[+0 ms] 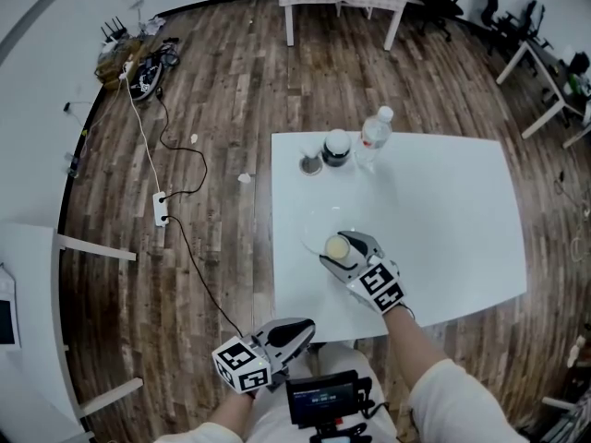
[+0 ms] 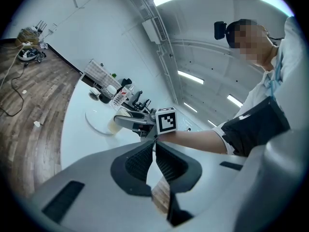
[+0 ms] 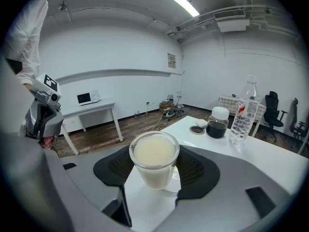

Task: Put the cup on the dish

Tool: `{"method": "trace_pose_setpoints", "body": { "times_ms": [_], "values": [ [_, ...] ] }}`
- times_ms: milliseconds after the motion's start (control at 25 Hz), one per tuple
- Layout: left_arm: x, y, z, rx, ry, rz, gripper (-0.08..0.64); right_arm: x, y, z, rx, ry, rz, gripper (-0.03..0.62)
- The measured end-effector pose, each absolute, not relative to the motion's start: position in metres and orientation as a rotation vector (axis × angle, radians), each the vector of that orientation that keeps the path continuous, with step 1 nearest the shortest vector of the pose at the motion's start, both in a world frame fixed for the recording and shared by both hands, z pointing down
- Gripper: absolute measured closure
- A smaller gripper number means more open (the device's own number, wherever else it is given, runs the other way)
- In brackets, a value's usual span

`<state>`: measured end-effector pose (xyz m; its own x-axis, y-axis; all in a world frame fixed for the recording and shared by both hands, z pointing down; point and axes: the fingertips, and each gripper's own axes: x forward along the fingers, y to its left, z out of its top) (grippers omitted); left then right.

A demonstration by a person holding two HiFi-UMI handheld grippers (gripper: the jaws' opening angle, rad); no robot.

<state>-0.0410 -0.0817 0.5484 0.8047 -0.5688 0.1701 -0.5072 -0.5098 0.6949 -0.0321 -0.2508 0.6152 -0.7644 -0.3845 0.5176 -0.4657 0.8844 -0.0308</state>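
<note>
A clear cup (image 3: pixel 154 156) filled with a milky liquid stands upright between the ribbed pads (image 3: pixel 197 170) of my right gripper (image 1: pixel 343 251), which is shut on it. In the head view the cup (image 1: pixel 336 246) sits at the near right edge of a pale round dish (image 1: pixel 311 238) on the white table (image 1: pixel 443 210). Whether the cup touches the dish I cannot tell. The dish rim (image 3: pixel 191 143) shows just behind the cup. My left gripper (image 1: pixel 302 329) hangs below the table's near edge, its jaws shut with nothing between them (image 2: pixel 154 145).
At the table's far side stand a dark jar with a white lid (image 1: pixel 336 148), a water bottle (image 1: pixel 373 137) and a small round lid (image 1: pixel 310 163). A power strip (image 1: pixel 161 208) and cable lie on the wooden floor to the left.
</note>
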Motion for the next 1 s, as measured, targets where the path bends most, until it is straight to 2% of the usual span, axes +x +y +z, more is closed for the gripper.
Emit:
{"method": "trace_pose_setpoints", "body": {
  "times_ms": [600,1000],
  "values": [
    [-0.047,-0.083,0.56,2.193,-0.786,-0.073,0.541,-0.055,-0.3,0.628,0.647,-2.536,0.223,0.311],
    [-0.044,-0.135,0.556,2.238,-0.809,-0.084,0.541,-0.058,-0.308,0.636,0.634,-2.531,0.227,0.311]
  ]
}}
